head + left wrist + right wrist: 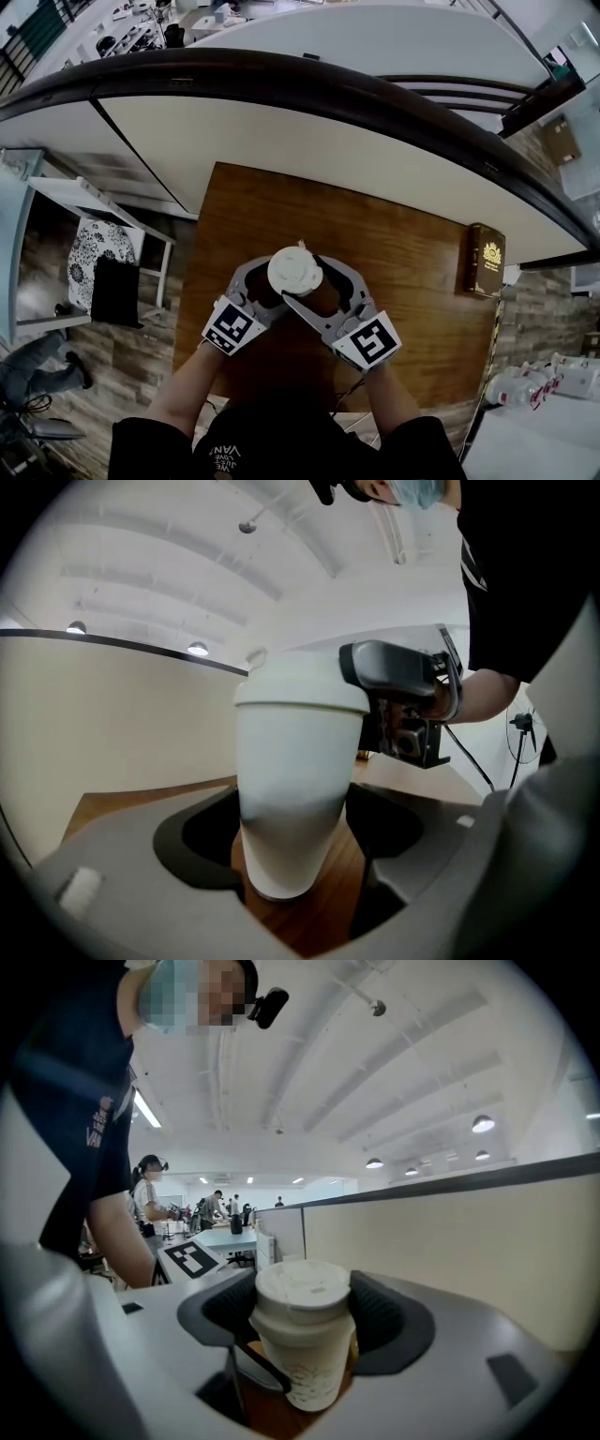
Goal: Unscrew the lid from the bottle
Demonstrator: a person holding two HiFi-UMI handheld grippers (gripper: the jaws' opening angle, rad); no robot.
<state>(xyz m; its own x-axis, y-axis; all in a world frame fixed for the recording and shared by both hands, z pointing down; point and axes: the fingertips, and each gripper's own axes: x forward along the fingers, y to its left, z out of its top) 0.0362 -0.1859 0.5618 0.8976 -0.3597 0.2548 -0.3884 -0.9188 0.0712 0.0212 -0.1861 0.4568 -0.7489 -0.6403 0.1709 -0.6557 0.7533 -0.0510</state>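
Right now, noting one white bottle [291,789] standing upright over the wooden table [412,253], toward its near edge, between both grippers. Not managing to tell a base resting on the wood from one hanging just above it. Seeing the lid [302,1290] seated on top, not yet off.

Reading the left gripper [265,289] as closed round the lower, narrower part of the body. Finding one pad against the wall and the other appearing to meet it higher up, with a sliver of wood showing below. Reading the right gripper [305,1326] as spread wide, pads flanking the lid rim on both sides and not visibly pressing.

Judging the handling:
- Looking light, smooth-walled and tapered, so probably slippery and inclined to slide or spin in a loose hold.
- Expecting a wall thin enough to dent under a hard squeeze, and a stiffer rim on the lid.
- Favouring a firm brace on the body just under the lid's flare.
- Favouring the lid taken by its rim, pads opposite each other, for turning.

Counting:
- one bottle
- one lid
- two grippers
- one table
- one brown book [486,261], lying well apart from the bottle at the table's right edge
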